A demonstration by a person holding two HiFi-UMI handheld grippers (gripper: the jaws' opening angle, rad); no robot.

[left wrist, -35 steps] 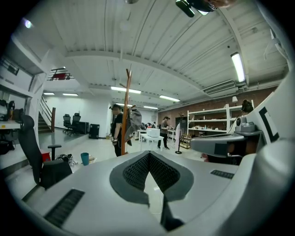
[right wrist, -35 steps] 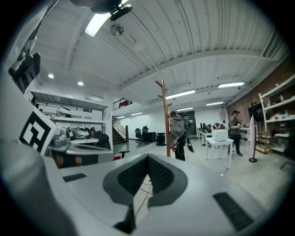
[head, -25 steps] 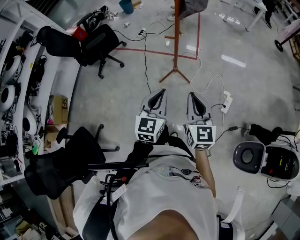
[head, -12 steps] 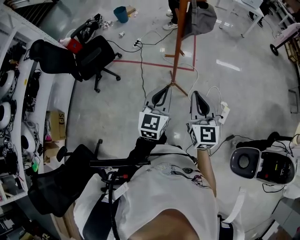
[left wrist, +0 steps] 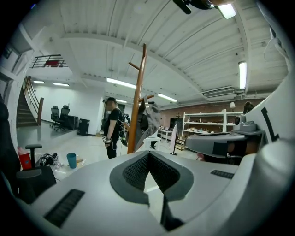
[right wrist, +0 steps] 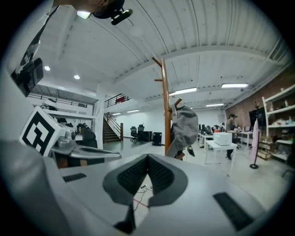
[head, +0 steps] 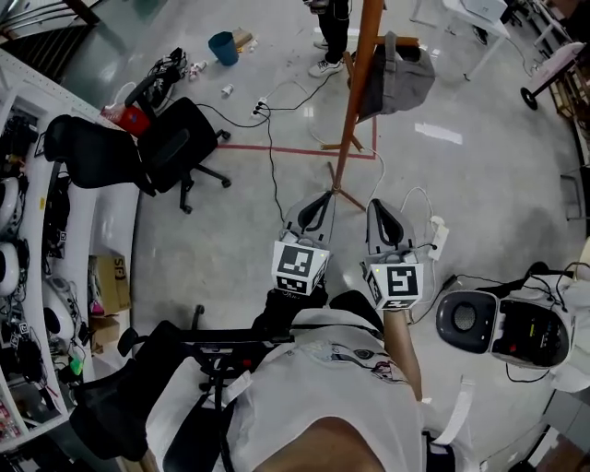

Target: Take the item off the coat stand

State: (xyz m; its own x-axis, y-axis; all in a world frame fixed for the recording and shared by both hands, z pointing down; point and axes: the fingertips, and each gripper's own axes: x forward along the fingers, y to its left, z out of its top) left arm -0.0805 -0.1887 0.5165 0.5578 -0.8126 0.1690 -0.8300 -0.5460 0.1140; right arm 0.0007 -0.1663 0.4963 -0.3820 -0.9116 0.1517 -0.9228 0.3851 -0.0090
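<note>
A tall wooden coat stand [head: 354,92] rises from the concrete floor ahead of me, its feet spread at the bottom. A grey item [head: 403,76], a bag or a garment, hangs from a peg on its right side. My left gripper [head: 318,199] and right gripper [head: 380,206] are held side by side in front of my chest, well short of the stand. Both are shut with nothing between the pads. The left gripper view shows the stand [left wrist: 138,101] and the grey item [left wrist: 150,119] far off. In the right gripper view the stand [right wrist: 165,106] and item [right wrist: 184,125] are nearer.
A person [head: 331,28] stands just behind the stand. Black office chairs [head: 180,138] are at the left, another [head: 138,387] by my left side. Cables [head: 269,157] and a power strip [head: 439,238] lie on the floor. A white machine [head: 505,327] sits at the right.
The coat stand and the grey item have come further into the head view and nearer. Both grippers stay shut, side by side.
</note>
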